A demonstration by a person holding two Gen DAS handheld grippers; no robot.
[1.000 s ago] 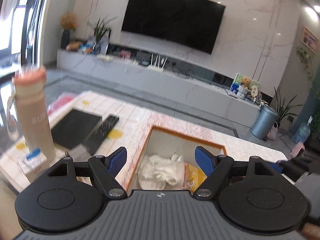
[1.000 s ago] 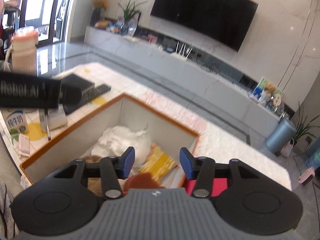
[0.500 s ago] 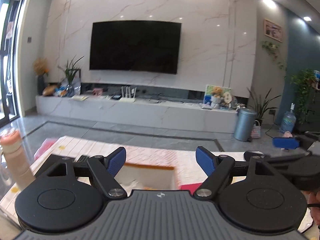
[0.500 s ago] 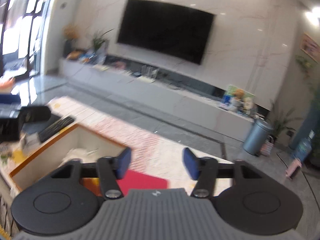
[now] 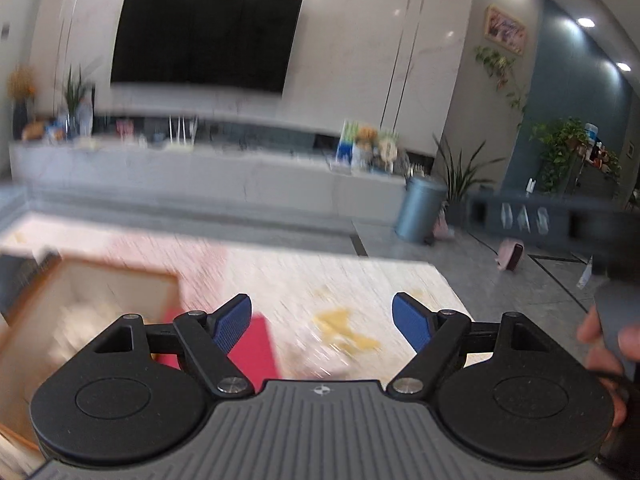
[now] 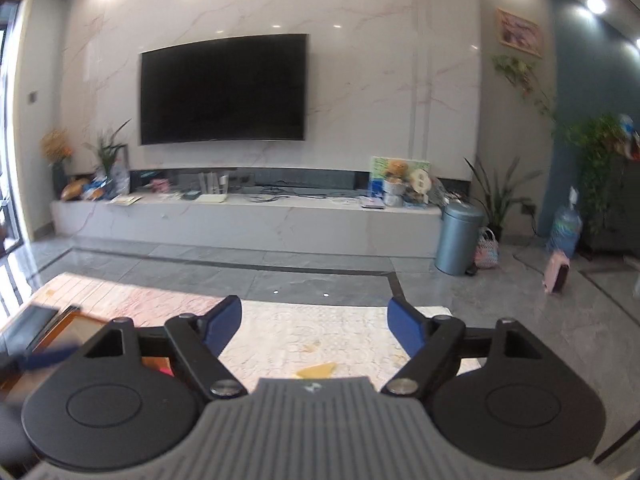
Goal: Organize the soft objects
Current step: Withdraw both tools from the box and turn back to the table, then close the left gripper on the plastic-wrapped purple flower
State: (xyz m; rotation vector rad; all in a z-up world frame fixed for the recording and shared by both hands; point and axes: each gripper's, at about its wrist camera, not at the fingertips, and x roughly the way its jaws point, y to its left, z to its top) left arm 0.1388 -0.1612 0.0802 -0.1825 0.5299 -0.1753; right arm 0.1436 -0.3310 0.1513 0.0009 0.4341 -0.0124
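Left gripper (image 5: 322, 322) held wide apart over the pale patterned table (image 5: 360, 280), blue pads (image 5: 412, 322) gripping nothing. Right gripper (image 6: 314, 326) likewise spread wide and empty, aimed level across the table (image 6: 320, 332) toward the TV wall.

Wooden-rimmed box (image 5: 104, 280) seen at the left of the left wrist view, badly blurred; pale soft shapes (image 5: 76, 320) inside it, too smeared to identify. Red flat item (image 5: 256, 344) lying just beside the box's right wall, partly behind the left finger. Yellow scraps (image 5: 344, 326) on the table between the fingers, kind impossible to tell.

Corner of the box (image 6: 76, 330) caught low left in the right wrist view, a yellow piece (image 6: 316, 370) on the table just above the gripper body. Black TV (image 6: 224, 90) on the marble wall, grey bin (image 6: 458, 238) on the floor at the right end of the console.
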